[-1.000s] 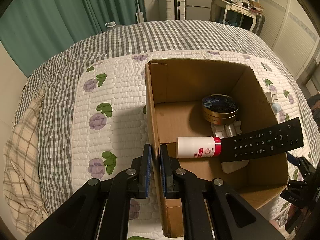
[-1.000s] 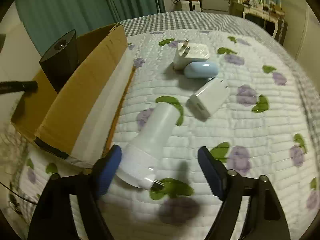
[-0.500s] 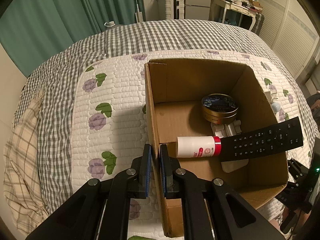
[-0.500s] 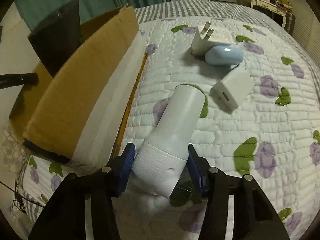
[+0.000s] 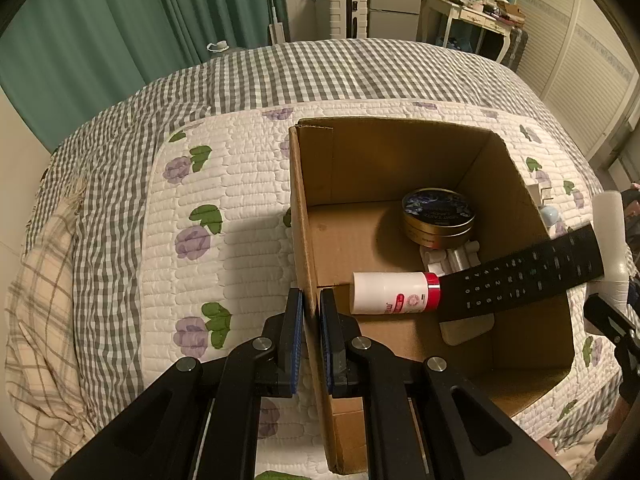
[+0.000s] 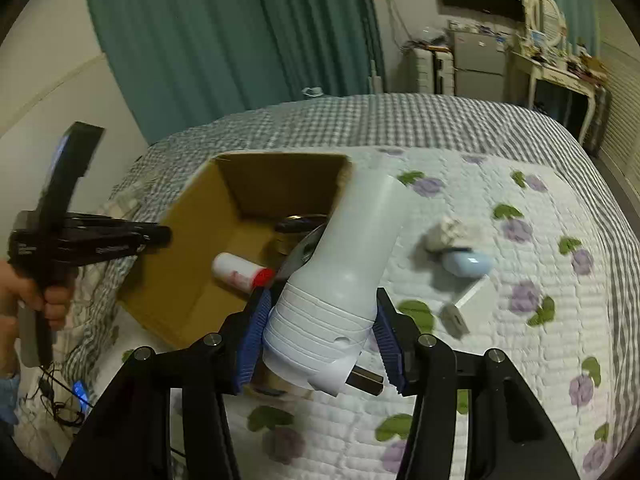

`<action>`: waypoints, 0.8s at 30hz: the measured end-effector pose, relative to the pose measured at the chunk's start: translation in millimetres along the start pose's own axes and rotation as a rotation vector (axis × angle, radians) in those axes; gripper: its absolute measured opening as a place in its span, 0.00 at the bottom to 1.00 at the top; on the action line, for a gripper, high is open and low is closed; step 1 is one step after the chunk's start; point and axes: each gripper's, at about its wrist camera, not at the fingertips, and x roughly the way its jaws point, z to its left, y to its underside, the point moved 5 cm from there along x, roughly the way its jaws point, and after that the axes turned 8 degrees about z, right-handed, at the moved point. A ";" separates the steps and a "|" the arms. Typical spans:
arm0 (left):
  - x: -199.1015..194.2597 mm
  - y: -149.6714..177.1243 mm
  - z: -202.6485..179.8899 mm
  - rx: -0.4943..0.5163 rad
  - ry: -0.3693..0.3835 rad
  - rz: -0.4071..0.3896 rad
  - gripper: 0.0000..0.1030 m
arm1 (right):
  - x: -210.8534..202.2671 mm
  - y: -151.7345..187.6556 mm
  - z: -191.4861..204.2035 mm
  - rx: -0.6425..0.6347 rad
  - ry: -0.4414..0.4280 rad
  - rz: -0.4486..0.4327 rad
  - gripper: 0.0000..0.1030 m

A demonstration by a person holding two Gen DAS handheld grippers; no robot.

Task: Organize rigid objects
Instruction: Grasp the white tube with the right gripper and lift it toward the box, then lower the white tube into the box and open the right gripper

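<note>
My right claw (image 6: pixel 318 340) clamps the ribbed base of the smooth white flashlight (image 6: pixel 348 264), raised beside the cardboard box (image 5: pixel 320 208), long axis pointing up-away. My left claw (image 5: pixel 311 336) pinches the box wall.

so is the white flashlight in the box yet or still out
Out: the right claw holds the white flashlight in the air beside the cardboard box.

A bed (image 5: pixel 248 76) under a floral quilt (image 5: pixel 240 184) carries an open cardboard box (image 5: pixel 320 168), a pale blue case (image 6: pixel 468 263) and two white chargers (image 6: pixel 444 232) (image 6: pixel 472 304) beside it.
</note>
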 end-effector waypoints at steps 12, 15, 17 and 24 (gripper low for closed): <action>0.4 -0.8 0.5 0.008 0.005 0.000 0.08 | 66.8 -51.6 54.5 -0.114 -0.047 0.071 0.50; 0.4 -0.4 0.4 0.012 0.005 -0.002 0.08 | 80.8 -48.3 56.9 -0.137 -0.012 0.093 0.50; 0.5 -0.7 0.5 0.013 0.005 -0.004 0.08 | 88.5 -42.3 59.3 -0.161 0.010 0.114 0.50; 0.5 -1.1 0.0 0.010 0.004 -0.003 0.08 | 96.8 -23.3 68.1 -0.267 0.105 0.127 0.50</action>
